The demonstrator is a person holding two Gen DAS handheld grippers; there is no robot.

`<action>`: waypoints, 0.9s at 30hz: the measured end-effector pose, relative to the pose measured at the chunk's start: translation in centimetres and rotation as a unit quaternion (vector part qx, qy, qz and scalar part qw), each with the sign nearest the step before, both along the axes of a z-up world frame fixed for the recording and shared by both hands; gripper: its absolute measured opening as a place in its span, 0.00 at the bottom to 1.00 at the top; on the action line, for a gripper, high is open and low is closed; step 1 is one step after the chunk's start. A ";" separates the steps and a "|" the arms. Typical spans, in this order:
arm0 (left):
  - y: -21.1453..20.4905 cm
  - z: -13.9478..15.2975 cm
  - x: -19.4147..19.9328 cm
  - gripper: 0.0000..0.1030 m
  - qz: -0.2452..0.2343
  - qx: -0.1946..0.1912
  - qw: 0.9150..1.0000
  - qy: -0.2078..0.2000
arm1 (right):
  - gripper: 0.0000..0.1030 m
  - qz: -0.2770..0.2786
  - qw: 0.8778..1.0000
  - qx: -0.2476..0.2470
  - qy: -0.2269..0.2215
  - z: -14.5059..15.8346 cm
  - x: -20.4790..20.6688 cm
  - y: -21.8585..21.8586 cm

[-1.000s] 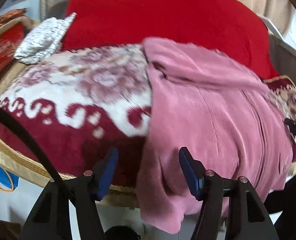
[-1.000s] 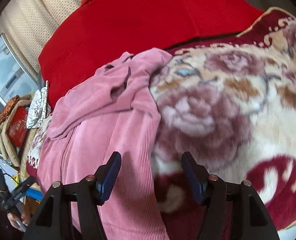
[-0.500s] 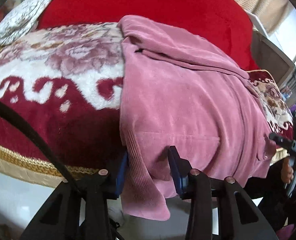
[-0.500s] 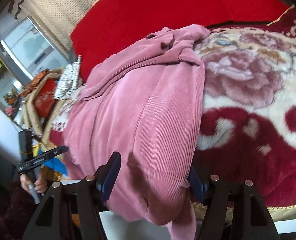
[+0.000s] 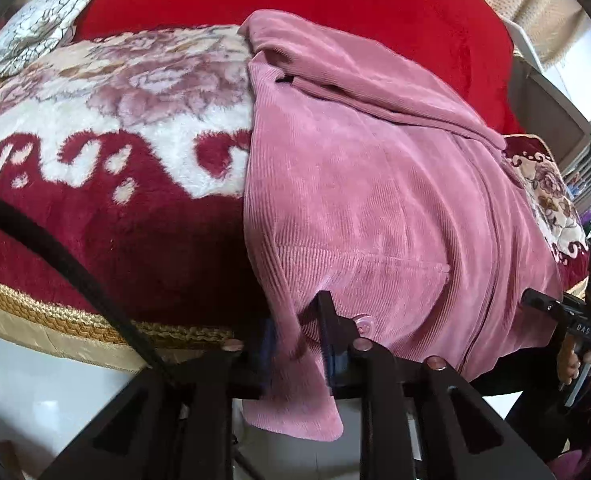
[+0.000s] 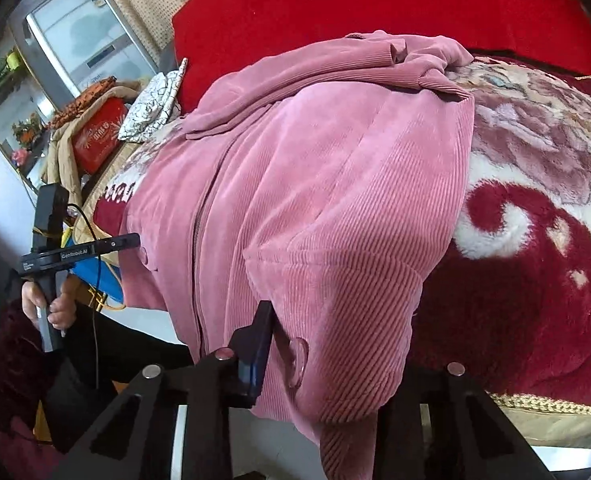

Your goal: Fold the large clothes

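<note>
You have the left gripper [image 5: 295, 344] and the right gripper [image 6: 327, 356] each clamped on a bottom corner of the pink jacket [image 5: 375, 184], which lies over the bed's [image 5: 95, 240] front edge, so folding has hardly begun.

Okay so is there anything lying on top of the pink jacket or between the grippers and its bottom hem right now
Nothing visible. The left gripper and right gripper each have the hem of the jacket between their fingers, one at each bottom corner. The jacket's upper surface on the blanket is bare.
</note>
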State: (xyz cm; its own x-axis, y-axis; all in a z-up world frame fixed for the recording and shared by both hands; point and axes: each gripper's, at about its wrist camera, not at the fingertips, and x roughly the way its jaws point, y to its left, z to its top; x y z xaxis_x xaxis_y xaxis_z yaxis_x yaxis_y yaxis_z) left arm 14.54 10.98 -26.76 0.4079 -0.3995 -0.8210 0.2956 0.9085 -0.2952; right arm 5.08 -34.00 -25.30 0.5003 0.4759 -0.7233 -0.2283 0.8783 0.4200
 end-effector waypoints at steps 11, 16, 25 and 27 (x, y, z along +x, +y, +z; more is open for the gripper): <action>0.4 2.9 -1.0 0.07 -0.021 -0.053 0.998 -0.038 | 0.12 -0.008 0.995 0.018 -0.096 5.9 -0.2 0.5; 1.6 8.2 0.0 0.06 -0.022 -0.141 0.986 -0.083 | 0.11 -0.006 0.991 0.023 -0.133 9.1 2.1 0.3; 0.9 15.1 9.4 0.07 0.016 -0.175 0.976 -0.128 | 0.11 -0.101 0.976 0.100 -0.168 13.4 10.7 -4.3; 0.7 15.1 12.9 0.07 0.052 -0.188 0.973 -0.124 | 0.11 -0.138 0.970 0.120 -0.160 13.6 13.7 -6.3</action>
State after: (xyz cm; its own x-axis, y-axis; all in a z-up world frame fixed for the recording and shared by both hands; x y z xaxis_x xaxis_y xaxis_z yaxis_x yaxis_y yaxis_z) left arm 27.39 11.63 -11.63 0.6292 -0.5978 -0.4968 0.3115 0.7795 -0.5435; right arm 18.79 -40.33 -11.69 0.8128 0.4280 -0.3952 -0.1511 0.8101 0.5665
